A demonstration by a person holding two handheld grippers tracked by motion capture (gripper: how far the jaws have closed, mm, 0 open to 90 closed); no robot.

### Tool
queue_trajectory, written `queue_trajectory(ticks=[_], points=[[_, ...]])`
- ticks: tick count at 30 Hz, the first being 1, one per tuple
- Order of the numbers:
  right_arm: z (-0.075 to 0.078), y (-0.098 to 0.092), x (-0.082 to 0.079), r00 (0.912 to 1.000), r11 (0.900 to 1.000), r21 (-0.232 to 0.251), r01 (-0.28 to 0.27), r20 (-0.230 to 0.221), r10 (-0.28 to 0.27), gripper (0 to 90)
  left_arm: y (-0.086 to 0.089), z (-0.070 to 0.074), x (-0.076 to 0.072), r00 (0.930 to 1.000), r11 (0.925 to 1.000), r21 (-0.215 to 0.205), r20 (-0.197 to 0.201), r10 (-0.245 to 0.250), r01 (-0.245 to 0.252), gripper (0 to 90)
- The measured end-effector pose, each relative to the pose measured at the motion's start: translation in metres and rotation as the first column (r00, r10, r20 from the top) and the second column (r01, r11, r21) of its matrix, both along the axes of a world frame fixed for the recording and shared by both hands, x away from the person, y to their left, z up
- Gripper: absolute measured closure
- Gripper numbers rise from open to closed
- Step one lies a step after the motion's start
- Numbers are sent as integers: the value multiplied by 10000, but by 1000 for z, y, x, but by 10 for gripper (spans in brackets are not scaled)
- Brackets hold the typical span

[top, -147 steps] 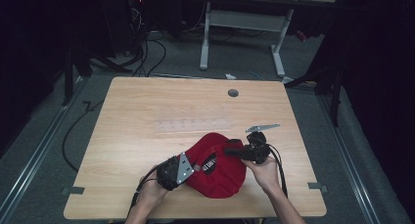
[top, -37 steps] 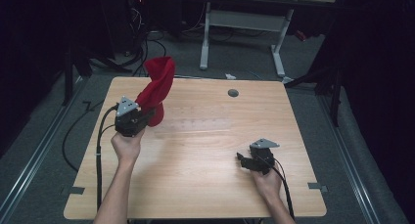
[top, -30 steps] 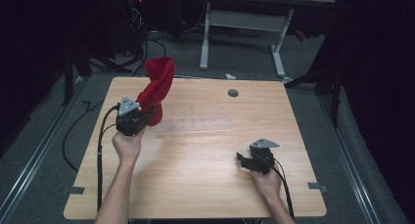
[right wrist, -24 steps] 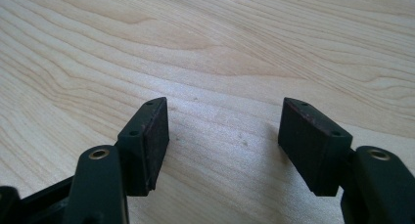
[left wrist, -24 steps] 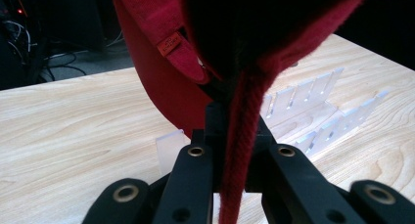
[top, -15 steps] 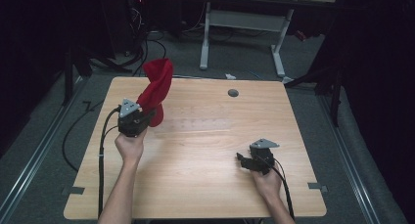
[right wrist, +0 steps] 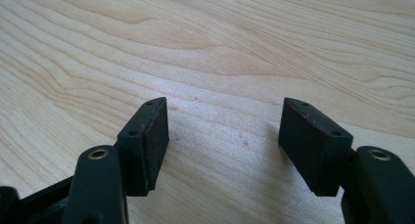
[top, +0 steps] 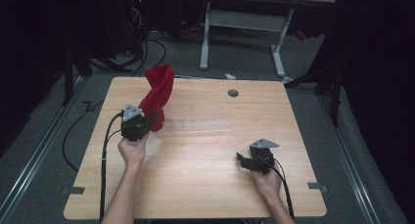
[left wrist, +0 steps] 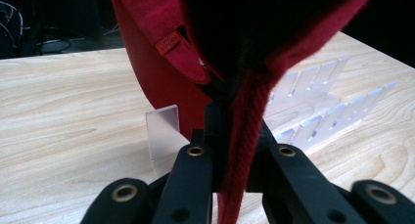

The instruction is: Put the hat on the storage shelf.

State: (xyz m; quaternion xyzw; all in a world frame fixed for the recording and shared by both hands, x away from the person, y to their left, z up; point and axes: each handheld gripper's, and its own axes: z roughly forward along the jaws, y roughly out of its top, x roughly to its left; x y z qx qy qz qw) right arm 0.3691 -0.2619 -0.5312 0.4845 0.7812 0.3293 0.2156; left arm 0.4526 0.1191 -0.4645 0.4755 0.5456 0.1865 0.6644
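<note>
A red cap (top: 157,93) is held up off the left part of the wooden table (top: 205,185), with my left gripper (top: 152,120) shut on its lower edge. In the left gripper view the red cap (left wrist: 244,48) hangs right in front of the lens and its rim runs down between the two black jaws. Behind it stands a clear plastic rack (left wrist: 313,111) with upright slats. My right gripper (top: 241,157) rests low over the table at the right front; in the right gripper view its pads (right wrist: 151,136) stand wide apart, open over bare wood.
The clear rack (top: 200,122) lies faintly visible on the table's middle. A round grommet (top: 233,93) sits near the far edge. Black cables trail off the left side, and a desk frame (top: 244,23) stands behind the table on the floor.
The left hand and the cap have barely shifted. The right gripper has kept still. Several seconds ago the cap lay on the table's front with both grippers at it.
</note>
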Motion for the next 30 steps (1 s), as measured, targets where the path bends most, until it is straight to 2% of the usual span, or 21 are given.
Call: queue_trajectory(ticks=[15,18,22,23,26,30], points=[[0,0,0,10000,10000,1,-3,-4,3,359,3,-10,-14,9987,9996,185,-468,-189,197,812],[0,0,0,10000,10000,1,-4,-3,4,358,4,-10,-17,9979,9996,243,-627,-156,171,736],[0,0,0,10000,10000,-1,-3,-3,3,358,3,-11,-22,9979,9962,868,-655,3,54,602],[0,0,0,10000,10000,0,-4,-4,4,358,2,-10,-23,9978,9958,917,-659,4,57,575],[0,0,0,10000,10000,-4,-10,2,10,357,2,-7,-27,9980,9948,1016,-625,34,30,499],[0,0,0,10000,10000,-1,-14,0,14,357,7,-8,-34,9978,9961,859,-615,265,-211,442]])
